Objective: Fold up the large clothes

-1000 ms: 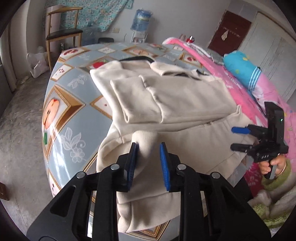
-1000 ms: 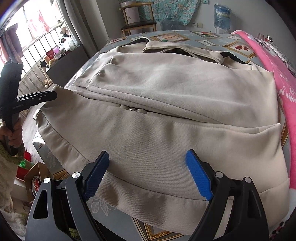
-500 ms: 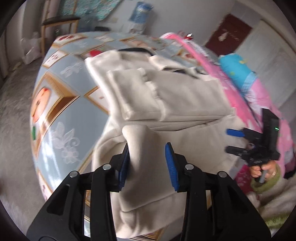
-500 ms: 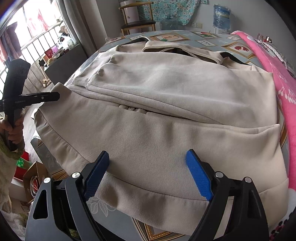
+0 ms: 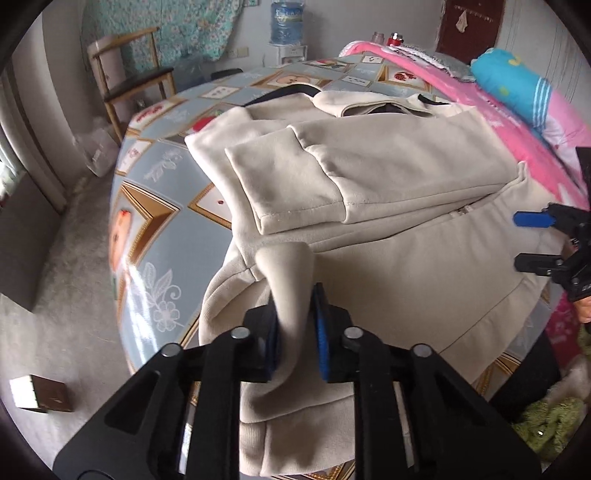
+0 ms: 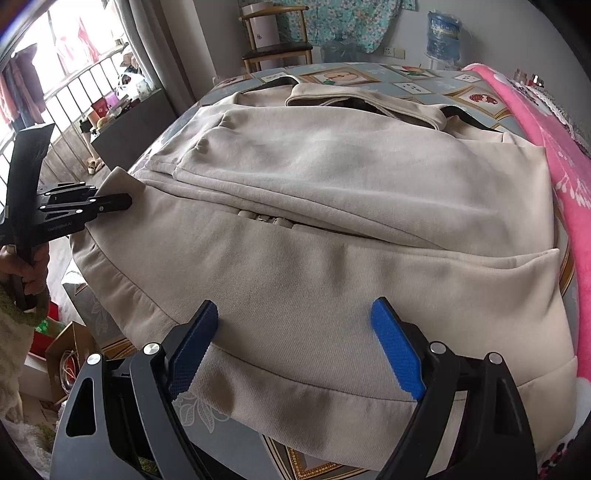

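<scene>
A large beige jacket (image 5: 388, 192) lies spread on the bed, both sleeves folded across its body, collar at the far end; it also shows in the right wrist view (image 6: 332, 206). My left gripper (image 5: 295, 332) is shut on a pinched fold of the jacket's left bottom corner (image 5: 288, 280) and lifts it slightly. In the right wrist view the left gripper (image 6: 122, 201) grips that corner at the left. My right gripper (image 6: 295, 343) is open and empty, hovering over the jacket's bottom hem (image 6: 295, 387). It also shows in the left wrist view (image 5: 535, 240) at the far right.
The bed has a blue patterned cover (image 5: 155, 221) and a pink blanket (image 6: 569, 147) along its right side. A wooden chair (image 5: 125, 74) and a water bottle (image 6: 443, 29) stand beyond the bed. A window railing (image 6: 74, 92) is to the left, boxes (image 6: 62, 354) on the floor.
My left gripper has closed on the jacket's bottom corner and raised the fold a little. The right gripper has stayed open over the hem.
</scene>
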Motion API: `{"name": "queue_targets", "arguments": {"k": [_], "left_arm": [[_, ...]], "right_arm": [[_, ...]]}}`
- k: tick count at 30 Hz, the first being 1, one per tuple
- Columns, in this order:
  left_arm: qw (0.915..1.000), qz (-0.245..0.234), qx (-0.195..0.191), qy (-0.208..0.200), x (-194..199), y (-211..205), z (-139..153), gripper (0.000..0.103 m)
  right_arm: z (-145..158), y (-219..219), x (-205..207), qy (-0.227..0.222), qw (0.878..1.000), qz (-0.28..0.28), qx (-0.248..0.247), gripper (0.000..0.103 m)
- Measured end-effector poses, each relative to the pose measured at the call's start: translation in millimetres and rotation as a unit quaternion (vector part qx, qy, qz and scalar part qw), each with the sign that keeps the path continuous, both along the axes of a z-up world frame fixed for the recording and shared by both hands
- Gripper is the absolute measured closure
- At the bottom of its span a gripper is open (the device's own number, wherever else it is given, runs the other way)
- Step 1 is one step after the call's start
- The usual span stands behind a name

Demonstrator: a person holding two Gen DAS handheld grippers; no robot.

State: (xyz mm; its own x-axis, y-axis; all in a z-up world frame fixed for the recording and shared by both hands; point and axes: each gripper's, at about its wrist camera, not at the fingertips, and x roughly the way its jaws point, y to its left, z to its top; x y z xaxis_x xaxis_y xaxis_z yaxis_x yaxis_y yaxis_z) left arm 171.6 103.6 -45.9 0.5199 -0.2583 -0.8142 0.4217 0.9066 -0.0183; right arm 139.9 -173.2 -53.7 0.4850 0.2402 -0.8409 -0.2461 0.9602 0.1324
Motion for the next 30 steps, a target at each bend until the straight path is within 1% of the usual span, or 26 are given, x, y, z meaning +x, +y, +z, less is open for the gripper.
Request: {"name": "queue_targets", "arguments": {"k": [2,5,6,7,9,12,13,15,16,17,19,21,23,26,28,30], "left_arm": [[0.9996,0.017,0.020,-0.012,-5,-5,4,0.093],[0.9974,0.040,0.054,-0.027,-10,-14,5,0.094],[0.9965,0.045,0.064,-0.029,-11,-17,4,0.094],[0.9954,0.051,0.075,-0.032,-12,-20,2,0.094],[0.9939,0.060,0.085,-0.034,-13,-24,-1,0.094],[0.9938,0.077,0.076,-0.027,-11,-23,-4,0.094],[0.9939,0.081,0.070,-0.024,-12,-21,-4,0.094],[0.9943,0.089,0.057,-0.018,-10,-18,-3,0.094],[0.9944,0.090,0.053,-0.015,-10,-17,-3,0.094],[0.9944,0.091,0.053,-0.014,-9,-16,-3,0.094],[0.9942,0.087,0.060,-0.016,-10,-18,-4,0.094],[0.9939,0.083,0.070,-0.018,-11,-22,-5,0.094],[0.9935,0.081,0.077,-0.021,-11,-24,-6,0.093],[0.9935,0.080,0.079,-0.020,-10,-25,-6,0.093],[0.9935,0.080,0.078,-0.020,-10,-25,-6,0.093],[0.9936,0.080,0.079,-0.018,-10,-25,-6,0.093]], "right_arm": [[5,-11,-3,-0.005,1.000,-0.014,0.007,0.020],[16,-43,-13,-0.018,0.998,-0.054,0.021,0.020],[21,-59,-19,-0.023,0.997,-0.071,0.030,0.021],[25,-73,-23,-0.027,0.995,-0.087,0.034,0.025],[31,-100,-30,-0.030,0.992,-0.119,0.027,0.029],[37,-136,-32,-0.031,0.987,-0.157,0.010,0.038],[39,-144,-32,-0.034,0.986,-0.165,0.009,0.042],[41,-161,-26,-0.039,0.984,-0.176,0.009,0.046],[41,-165,-23,-0.039,0.983,-0.180,0.007,0.051],[40,-171,-17,-0.039,0.982,-0.183,0.006,0.053],[36,-179,-3,-0.036,0.983,-0.182,0.009,0.060],[34,-184,9,-0.034,0.984,-0.174,0.025,0.063],[32,-186,21,-0.034,0.985,-0.166,0.042,0.064],[27,-189,41,-0.022,0.986,-0.144,0.084,0.064],[20,-191,51,-0.004,0.985,-0.133,0.107,0.064],[15,-193,52,0.010,0.985,-0.127,0.118,0.064]]}}
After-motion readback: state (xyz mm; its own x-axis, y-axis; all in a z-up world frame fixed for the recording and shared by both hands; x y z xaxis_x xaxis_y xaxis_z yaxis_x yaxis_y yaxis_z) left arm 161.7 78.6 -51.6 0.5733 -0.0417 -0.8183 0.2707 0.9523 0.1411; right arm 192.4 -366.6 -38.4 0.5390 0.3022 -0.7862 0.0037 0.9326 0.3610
